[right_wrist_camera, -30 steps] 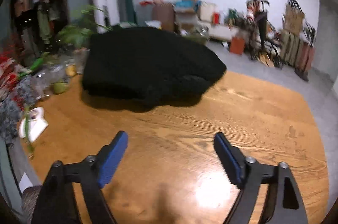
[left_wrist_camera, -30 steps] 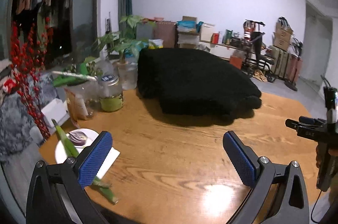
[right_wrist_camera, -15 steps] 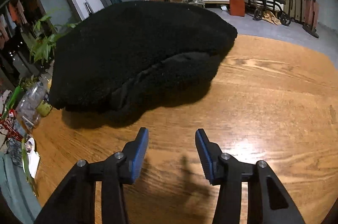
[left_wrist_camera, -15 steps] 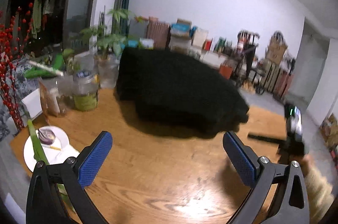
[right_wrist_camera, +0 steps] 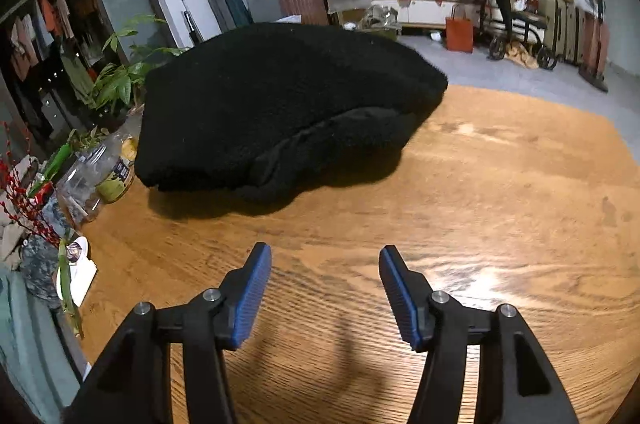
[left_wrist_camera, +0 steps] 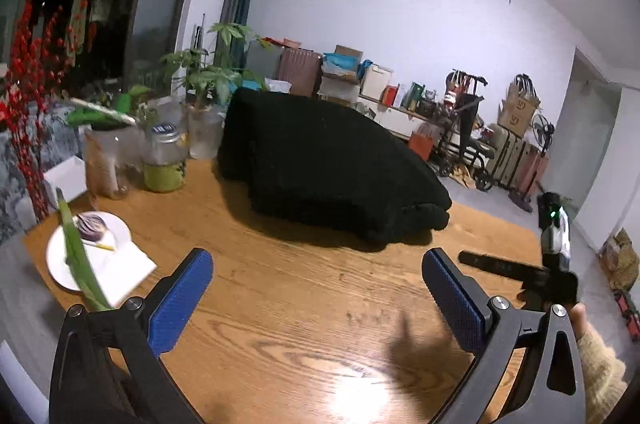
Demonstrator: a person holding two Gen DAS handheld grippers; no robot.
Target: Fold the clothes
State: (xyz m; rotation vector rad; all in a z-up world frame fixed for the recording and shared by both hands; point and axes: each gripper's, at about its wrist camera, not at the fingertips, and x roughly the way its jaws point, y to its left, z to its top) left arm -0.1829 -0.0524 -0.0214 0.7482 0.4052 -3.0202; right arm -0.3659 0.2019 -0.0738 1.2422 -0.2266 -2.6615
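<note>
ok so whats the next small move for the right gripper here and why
Probably ease the right gripper forward and down to the near edge of the black fleece garment. Its jaws are opening with nothing between them, over bare wooden table short of the garment, where a looser fold sticks out at the front. The left gripper is also open and empty, so neither has a hold yet.

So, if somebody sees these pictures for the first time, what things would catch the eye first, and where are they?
First the big black fluffy garment, lying folded in a bulky heap on the far half of the wooden table. Then the blue-padded grippers in the foreground: the left gripper wide open over bare wood, the right gripper with its jaws opening and nothing between them. At the table's left edge stand red berry branches, glass jars and a white plate.
</note>
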